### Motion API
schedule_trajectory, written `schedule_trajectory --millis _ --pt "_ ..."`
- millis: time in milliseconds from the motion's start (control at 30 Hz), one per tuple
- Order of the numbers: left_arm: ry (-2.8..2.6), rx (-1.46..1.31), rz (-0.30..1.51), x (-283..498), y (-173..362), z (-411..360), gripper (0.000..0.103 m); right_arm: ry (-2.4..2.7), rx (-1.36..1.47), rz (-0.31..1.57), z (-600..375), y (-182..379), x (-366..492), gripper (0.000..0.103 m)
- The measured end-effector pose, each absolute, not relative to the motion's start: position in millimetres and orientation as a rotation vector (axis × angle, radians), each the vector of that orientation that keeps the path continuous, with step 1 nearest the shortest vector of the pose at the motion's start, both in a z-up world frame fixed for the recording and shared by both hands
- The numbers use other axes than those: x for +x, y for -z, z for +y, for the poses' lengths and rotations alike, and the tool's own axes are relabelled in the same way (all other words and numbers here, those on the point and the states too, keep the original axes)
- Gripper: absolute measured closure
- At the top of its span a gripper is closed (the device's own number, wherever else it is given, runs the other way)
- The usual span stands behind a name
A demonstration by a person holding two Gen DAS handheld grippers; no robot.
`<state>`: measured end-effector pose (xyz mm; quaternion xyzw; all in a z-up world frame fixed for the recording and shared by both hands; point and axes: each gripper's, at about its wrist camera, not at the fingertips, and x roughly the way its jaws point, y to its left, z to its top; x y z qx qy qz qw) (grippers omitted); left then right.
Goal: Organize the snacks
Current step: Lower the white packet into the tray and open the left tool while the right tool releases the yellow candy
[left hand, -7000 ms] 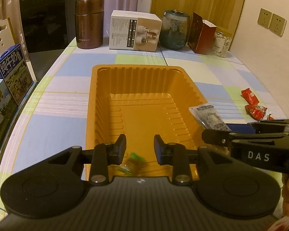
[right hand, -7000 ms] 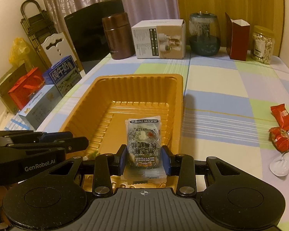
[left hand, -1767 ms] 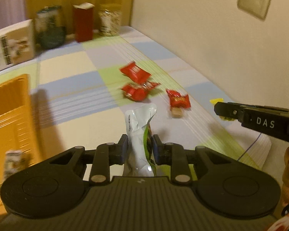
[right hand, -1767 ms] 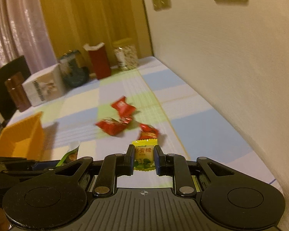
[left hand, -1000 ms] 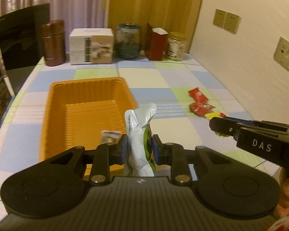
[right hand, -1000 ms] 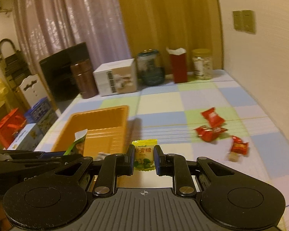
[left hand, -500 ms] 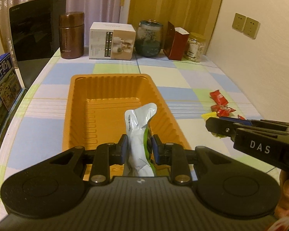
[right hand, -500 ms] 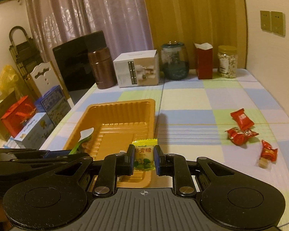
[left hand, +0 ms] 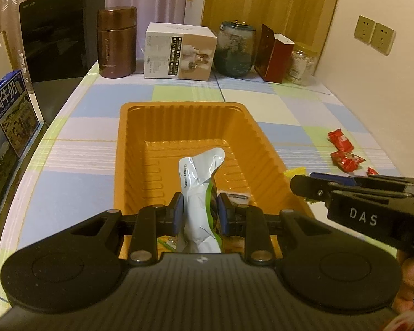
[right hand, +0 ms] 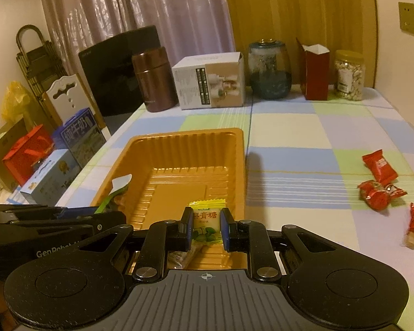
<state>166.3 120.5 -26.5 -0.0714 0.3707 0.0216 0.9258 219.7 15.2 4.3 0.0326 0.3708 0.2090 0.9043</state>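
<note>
My left gripper (left hand: 200,211) is shut on a white and green snack pouch (left hand: 198,190) and holds it upright over the near end of the orange tray (left hand: 179,121). My right gripper (right hand: 206,227) is shut on a small yellow candy packet (right hand: 205,220) above the tray's near right part (right hand: 234,149). A few snack packets lie in the tray's near end, partly hidden by the grippers. Three red candies (right hand: 379,165) lie on the checked tablecloth to the right of the tray. The right gripper also shows in the left wrist view (left hand: 345,193).
Along the back stand a brown canister (left hand: 117,41), a white box (left hand: 179,51), a glass jar (left hand: 236,49), a red carton (left hand: 274,53) and a nut jar (left hand: 302,63). Milk boxes (left hand: 8,113) sit off the table's left edge. A wall runs along the right.
Both grippers have swung from the right side of the table back over the tray, each still holding its snack, and have come lower and closer to the tray's near end.
</note>
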Motion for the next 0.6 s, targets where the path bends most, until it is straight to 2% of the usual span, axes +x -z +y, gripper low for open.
schedule_trajectory --millis 333,400,600 --pt "-0.06 -0.149 0.76 178.6 34.1 129.7 0.079 -0.434 0.069 0.79 24.4 8.3 232.7 0.082" --pt "-0.063 -0.15 0.752 178.2 33.8 130.4 0.074 -0.431 0.069 0.793 24.9 9.7 233.7 0.082" --pt "-0.062 -0.151 0.741 173.7 30.6 131.5 0.074 -0.428 0.072 0.795 24.5 10.7 232.8 0.082"
